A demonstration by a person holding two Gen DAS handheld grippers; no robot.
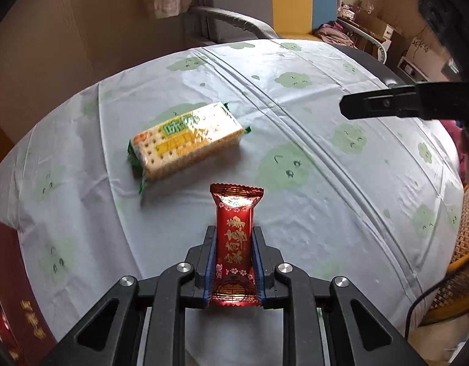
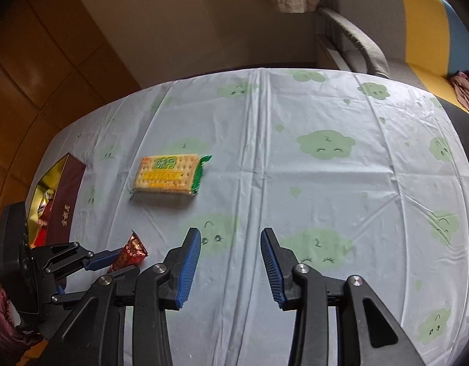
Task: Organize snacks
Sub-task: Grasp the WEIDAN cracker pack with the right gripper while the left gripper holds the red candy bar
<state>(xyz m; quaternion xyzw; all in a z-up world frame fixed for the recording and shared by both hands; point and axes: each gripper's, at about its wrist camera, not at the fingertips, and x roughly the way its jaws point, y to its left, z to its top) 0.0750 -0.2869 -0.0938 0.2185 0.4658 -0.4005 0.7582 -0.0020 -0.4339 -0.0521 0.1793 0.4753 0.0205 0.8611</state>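
Note:
A red snack packet (image 1: 234, 238) with gold lettering stands between the blue pads of my left gripper (image 1: 234, 228), which is shut on it just above the tablecloth. From the right wrist view the same packet (image 2: 130, 251) pokes out of the left gripper (image 2: 123, 262) at the lower left. A cracker packet (image 1: 185, 140), yellow with green ends, lies flat on the cloth beyond it, also seen from the right (image 2: 168, 174). My right gripper (image 2: 231, 235) hovers open over bare cloth, nothing between its fingers. One of its black fingers (image 1: 386, 103) reaches in at the right of the left wrist view.
A dark red box (image 2: 63, 201) with a gold lining and several snacks inside sits at the table's left edge (image 1: 18, 289). The table (image 2: 325, 183) wears a pale cloth with green cloud prints. A grey armchair (image 2: 356, 45) stands behind it, a wicker seat (image 1: 460, 274) at right.

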